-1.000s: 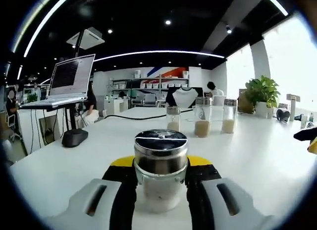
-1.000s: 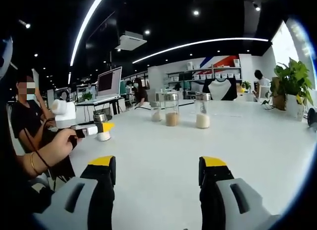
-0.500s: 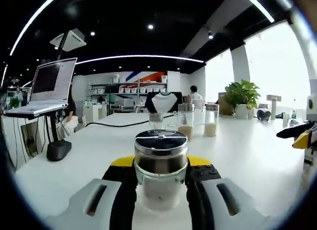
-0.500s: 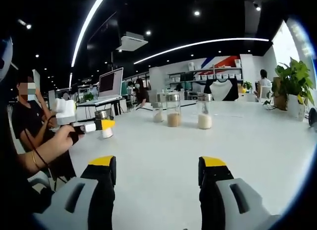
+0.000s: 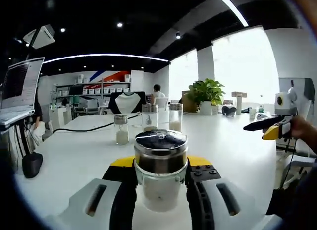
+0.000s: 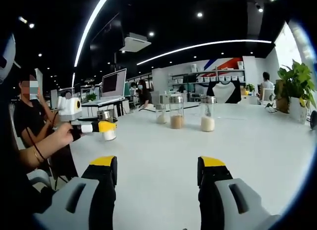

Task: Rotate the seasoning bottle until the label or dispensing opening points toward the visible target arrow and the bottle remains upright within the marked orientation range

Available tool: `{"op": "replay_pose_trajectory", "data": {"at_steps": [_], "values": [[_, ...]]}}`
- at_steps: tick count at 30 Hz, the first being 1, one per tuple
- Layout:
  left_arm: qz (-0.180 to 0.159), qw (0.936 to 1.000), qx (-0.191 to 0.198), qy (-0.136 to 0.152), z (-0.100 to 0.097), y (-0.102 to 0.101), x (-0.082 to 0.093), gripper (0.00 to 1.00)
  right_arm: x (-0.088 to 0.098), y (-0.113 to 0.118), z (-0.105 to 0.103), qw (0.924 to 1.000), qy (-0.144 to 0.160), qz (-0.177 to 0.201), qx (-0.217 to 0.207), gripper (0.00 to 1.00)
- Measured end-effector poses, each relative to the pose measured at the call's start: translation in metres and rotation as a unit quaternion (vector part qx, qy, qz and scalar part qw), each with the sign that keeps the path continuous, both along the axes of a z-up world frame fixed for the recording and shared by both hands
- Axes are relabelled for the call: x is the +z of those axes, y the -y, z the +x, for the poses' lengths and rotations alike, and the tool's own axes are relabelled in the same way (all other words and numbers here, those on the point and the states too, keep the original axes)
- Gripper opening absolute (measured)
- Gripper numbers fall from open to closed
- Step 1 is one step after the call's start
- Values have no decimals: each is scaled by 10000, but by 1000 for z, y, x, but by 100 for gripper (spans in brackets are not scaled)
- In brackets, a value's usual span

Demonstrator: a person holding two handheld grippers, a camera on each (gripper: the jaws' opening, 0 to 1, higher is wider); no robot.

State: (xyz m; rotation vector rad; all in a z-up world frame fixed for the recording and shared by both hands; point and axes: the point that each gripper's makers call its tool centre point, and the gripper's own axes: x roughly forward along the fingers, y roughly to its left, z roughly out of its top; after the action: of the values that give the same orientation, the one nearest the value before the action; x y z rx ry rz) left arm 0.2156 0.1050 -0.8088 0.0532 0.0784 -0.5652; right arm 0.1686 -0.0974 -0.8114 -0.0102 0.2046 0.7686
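— White table (image 6: 163, 155) all around, right? How much room is there by the claws?

— Lots. In the right gripper view the table top is bare between the right claw (image 6: 157, 170) and the far jars. In the left gripper view the table (image 5: 74, 160) runs wide on both sides of the left claw (image 5: 160, 183), and its near edge drops off to the right.

— What jars are there?

— Three small glass jars (image 5: 148, 122) with metal lids stand in a row well ahead of the left claw. One has white stuff at the bottom, one has tan stuff, one has pale stuff. The right gripper view has them too (image 6: 177, 112), far ahead. A potted plant (image 5: 205, 93) sits further back, and a black cable (image 5: 84, 129) lies across the table.

— And the seasoning bottle?

— The seasoning bottle (image 5: 161, 168) stands upright right between the left claw's two jaws. It is glass with a shiny metal lid, and white powder fills the lower part.

— Is the left claw squeezing it?

— Yes, both jaws press its sides.

— And the right claw?

— Its jaws are spread wide apart with nothing between them. A person's hand (image 6: 59, 136) holds the left claw off to its left.
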Motion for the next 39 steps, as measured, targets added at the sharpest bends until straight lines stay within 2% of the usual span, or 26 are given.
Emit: {"op": "replay_pose_trajectory", "data": {"at_steps": [1,7,11,14,19,21,25,30,33,39], "values": [[-101,9999,60,-51,2,-2,-2,38,-1,-1,0,10000,-13,-5,13,66],[61,9997,-219,-115,1,-1,-8,39,0,-4,-1,10000,-7,8,41,66],[-118,9981,-584,-122,-1,1,-5,39,0,-3,-1,10000,-10,-1,17,66],[-132,9979,-614,-125,1,-1,-5,39,-1,-1,0,10000,-17,0,-7,66],[41,9978,-644,-138,4,-3,-10,39,-2,-1,-1,10000,-28,-7,-2,65],[138,9964,-830,-85,2,1,-10,39,-2,0,-1,10000,-29,-15,-3,65],[-13,9952,-972,-145,1,4,-12,39,-2,1,0,10000,-32,-36,-4,65],[119,9941,-1060,-204,1,7,-17,39,0,0,1,10000,-3,-22,0,65],[-50,9920,-1227,-294,1,9,-19,39,0,-1,2,10000,-12,-22,-3,65],[22,9908,-1334,-228,-3,15,-19,39,-3,-1,2,10000,-53,-43,13,65]]}}
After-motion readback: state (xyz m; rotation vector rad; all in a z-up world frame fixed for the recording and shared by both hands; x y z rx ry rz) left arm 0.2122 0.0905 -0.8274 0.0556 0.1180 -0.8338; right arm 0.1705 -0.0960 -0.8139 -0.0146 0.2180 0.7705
